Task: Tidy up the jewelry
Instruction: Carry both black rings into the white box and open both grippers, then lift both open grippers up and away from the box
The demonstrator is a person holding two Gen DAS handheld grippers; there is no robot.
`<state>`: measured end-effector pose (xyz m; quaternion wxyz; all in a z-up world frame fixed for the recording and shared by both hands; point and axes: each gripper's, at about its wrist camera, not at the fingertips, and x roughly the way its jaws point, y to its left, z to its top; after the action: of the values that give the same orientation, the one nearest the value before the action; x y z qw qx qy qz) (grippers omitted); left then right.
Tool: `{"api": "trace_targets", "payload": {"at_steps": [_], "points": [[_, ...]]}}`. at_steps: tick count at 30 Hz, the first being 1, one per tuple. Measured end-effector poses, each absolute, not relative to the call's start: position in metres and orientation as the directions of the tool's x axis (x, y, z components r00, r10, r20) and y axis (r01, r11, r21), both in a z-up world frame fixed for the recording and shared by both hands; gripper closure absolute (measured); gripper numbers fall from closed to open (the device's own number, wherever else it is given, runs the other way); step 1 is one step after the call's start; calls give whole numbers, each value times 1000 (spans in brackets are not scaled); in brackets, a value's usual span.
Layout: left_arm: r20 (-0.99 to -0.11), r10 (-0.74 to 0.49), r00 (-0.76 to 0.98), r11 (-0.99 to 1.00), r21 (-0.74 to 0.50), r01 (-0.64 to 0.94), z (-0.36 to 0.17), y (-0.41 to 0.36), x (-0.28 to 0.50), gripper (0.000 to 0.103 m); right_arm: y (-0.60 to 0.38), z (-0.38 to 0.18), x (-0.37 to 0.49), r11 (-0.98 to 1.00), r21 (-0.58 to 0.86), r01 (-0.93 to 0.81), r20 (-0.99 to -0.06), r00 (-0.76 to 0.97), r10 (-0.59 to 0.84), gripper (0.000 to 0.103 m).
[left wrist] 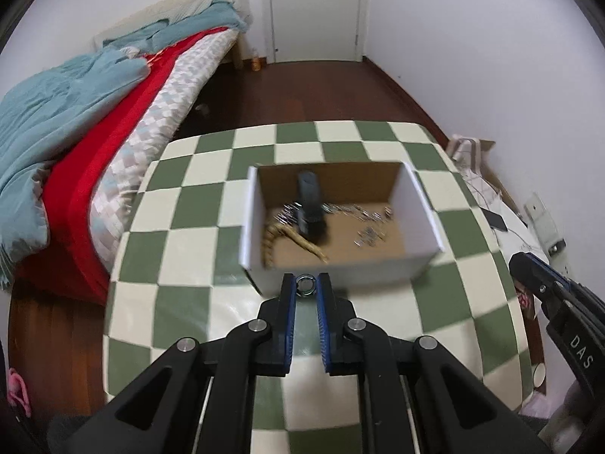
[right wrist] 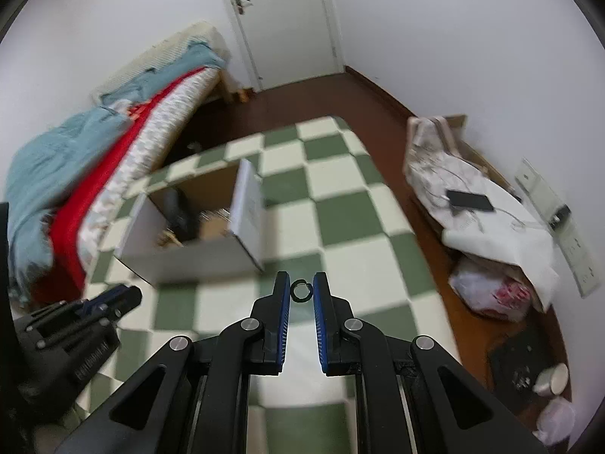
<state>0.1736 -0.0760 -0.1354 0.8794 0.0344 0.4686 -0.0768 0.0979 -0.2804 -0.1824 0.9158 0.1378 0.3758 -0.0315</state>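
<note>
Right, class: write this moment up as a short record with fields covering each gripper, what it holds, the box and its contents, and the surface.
left gripper: shut on a silver ring, just short of the box's near wall
right gripper: shut on a dark ring, to the right of the box
box: open cardboard box, white outside
box contents: dark upright object, gold chain, small silver pieces
surface: green and cream checked tablecloth
</note>
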Motion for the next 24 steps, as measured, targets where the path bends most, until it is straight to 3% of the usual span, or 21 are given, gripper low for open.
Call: {"api": "trace_targets", "payload": {"at_steps": [8,14,15,16,17,18,19,21,23,24], "points": [[-889,-168,426,980,-106,165,-148,-65,235,94,-243,-165,171,951,305,56,-702,688,184,90],[-901,-166,402,983,-121,135,-147,-63,261,90,-239,-185,226,918,393,60,-776,557,296,89],[-900,-157,407,985,-114,127,-146,-62,264,83,-242,-189,231,910,408,76,-785,537,307,87],[-898,-150,413,987,-110,119,-144,-61,267,65,-244,-191,236,907,412,86,-794,523,311,82],[-895,-147,421,988,-109,113,-142,-59,268,55,-246,-193,239,908,408,96,-799,518,305,65],[-890,-140,435,989,-107,101,-139,-56,269,36,-248,-192,240,907,408,104,-801,518,301,49],[-885,-132,447,991,-104,86,-135,-53,270,26,-251,-192,241,905,412,108,-801,516,303,45],[-882,-114,457,993,-90,74,-132,-49,270,24,-255,-190,241,906,406,120,-804,519,291,45],[-883,-85,461,996,-60,68,-131,-46,269,13,-260,-186,240,909,397,128,-805,525,277,45],[-884,-60,464,997,-33,66,-131,-45,268,2,-261,-182,239,921,365,138,-814,527,244,45]]}}
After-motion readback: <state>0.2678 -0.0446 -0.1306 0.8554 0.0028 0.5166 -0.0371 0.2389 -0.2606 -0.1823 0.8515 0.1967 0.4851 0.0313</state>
